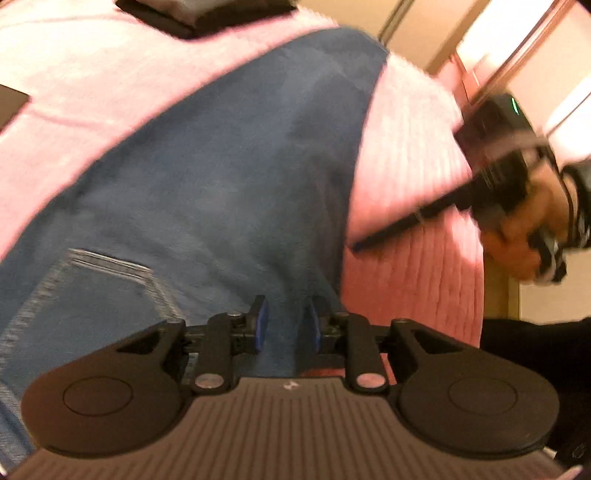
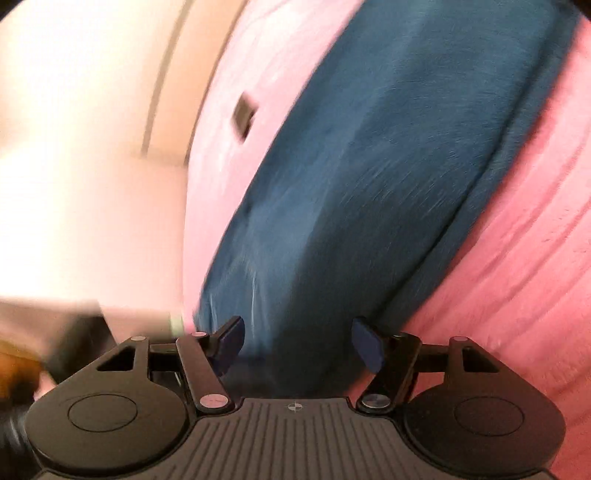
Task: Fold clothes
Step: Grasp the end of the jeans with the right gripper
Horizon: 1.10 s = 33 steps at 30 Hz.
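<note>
Jeans (image 1: 207,192) lie across the pink bedspread (image 1: 413,177); left gripper (image 1: 286,325) part-open, right gripper (image 2: 297,341) wide open, both empty.

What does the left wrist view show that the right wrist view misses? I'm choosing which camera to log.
Only the left wrist view shows the jeans' stitched back pocket, the person's right hand holding the right gripper, and a folded black cloth. Only the right wrist view shows the open right gripper over the denim. Both show the blue denim jeans on the pink ribbed bedspread. The left gripper stands open.
</note>
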Motion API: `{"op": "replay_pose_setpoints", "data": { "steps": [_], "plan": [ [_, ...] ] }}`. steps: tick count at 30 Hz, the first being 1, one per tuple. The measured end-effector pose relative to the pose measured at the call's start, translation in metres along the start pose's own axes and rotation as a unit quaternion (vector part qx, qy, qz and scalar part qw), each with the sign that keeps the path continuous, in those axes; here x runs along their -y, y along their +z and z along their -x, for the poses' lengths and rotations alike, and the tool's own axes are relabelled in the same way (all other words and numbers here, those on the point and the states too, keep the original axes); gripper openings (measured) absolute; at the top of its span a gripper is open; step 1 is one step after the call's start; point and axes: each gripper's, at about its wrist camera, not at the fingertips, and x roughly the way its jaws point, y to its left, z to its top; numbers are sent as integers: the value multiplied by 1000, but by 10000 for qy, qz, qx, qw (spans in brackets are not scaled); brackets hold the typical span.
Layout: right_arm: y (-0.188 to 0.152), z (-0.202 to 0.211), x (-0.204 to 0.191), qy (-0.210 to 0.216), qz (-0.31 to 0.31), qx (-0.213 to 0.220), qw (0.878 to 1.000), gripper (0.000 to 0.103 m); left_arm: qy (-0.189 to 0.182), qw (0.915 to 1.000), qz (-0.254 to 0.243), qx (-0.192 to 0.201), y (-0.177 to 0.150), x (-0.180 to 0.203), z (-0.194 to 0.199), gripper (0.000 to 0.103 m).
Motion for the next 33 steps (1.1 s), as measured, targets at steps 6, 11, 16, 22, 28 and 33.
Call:
{"op": "replay_pose_setpoints", "data": {
  "steps": [6, 11, 16, 22, 28, 33],
  "plan": [
    [16, 15, 24, -234, -521, 745, 9956, 68, 102, 9995, -169, -256, 4, 12, -12, 19],
    [28, 34, 51, -381, -718, 1301, 9882, 68, -21, 9997, -178, 166, 11, 17, 6, 22],
    [32, 35, 36, -825, -590, 1843, 9776, 68, 137, 9982, -572, 97, 15, 40, -12, 23],
    [56, 29, 23, -832, -815, 1874, 9753, 68, 589, 9907, -1155, 411, 39, 75, -18, 25],
    [76, 28, 23, -1117, -1136, 1749, 9716, 2, 1501, 9695, -1936, -28, 47, 94, -60, 27],
    [82, 71, 16, -1236, -810, 1907, 9705, 0, 1891, 9517, -2410, -197, 48, 107, -78, 30]
  ]
}}
